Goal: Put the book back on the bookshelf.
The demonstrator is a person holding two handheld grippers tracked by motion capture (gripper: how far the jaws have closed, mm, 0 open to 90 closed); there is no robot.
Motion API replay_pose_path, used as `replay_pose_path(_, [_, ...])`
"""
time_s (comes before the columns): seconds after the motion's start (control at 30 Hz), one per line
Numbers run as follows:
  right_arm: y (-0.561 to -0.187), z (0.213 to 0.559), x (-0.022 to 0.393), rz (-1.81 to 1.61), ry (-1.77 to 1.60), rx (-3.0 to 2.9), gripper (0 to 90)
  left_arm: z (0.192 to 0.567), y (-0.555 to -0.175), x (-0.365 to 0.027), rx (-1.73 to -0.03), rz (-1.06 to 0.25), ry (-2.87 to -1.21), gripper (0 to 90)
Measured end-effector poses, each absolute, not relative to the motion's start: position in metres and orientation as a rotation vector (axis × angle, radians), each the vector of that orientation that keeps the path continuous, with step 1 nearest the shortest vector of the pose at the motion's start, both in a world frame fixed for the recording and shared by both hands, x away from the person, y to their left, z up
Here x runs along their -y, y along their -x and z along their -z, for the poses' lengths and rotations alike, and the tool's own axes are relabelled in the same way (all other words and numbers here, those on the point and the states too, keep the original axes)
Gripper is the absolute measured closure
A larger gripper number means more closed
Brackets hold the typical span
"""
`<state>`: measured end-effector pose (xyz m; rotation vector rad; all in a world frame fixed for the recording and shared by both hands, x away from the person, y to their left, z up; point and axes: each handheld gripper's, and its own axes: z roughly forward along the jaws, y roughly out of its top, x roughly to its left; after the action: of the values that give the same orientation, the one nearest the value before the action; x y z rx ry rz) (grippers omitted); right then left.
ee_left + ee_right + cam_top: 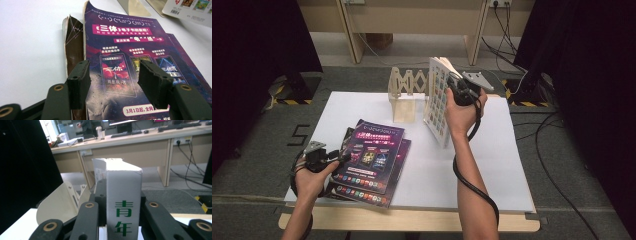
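A thick white book (437, 102) with small pictures on its cover is held upright and tilted above the table's back middle. My right gripper (453, 84) is shut on its spine. In the right gripper view that spine (123, 195) carries green characters and sits between the two black jaws of my right gripper (122, 197). A stack of purple-covered books (369, 160) lies flat at the front left. My left gripper (341, 157) rests at the stack's left edge. In the left gripper view my left gripper (115, 76) stands open just above the top purple cover (125, 45), with nothing pinched.
A pale wooden folding book rack (406, 87) stands at the back of the white table top (507, 165), just left of the raised book. A brown worn book (75, 42) pokes out under the purple stack. Desks, cables and dark curtains surround the table.
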<state>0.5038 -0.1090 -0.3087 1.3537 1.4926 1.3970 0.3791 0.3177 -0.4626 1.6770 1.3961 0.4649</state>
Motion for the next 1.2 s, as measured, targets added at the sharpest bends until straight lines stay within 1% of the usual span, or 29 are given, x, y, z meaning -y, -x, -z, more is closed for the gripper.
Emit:
replay_pose_path(0.77, [-0.533, 0.31, 0.086, -1.355, -1.315, -1.423, 74.7, 0.464, -0.38, -0.321, -1.393, -0.464, -1.677, 41.6])
replay_pose_path(0.97, [-0.536, 0.318, 0.082, -1.352, -1.288, -1.413, 74.6, 0.465, -0.379, -0.321, -1.393, -0.462, -1.675, 41.6])
replay_pose_path(1.2, [-0.531, 0.332, 0.084, -1.316, -1.236, -1.424, 74.4, 0.466, -0.38, -0.319, -1.384, -0.462, -1.683, 41.8])
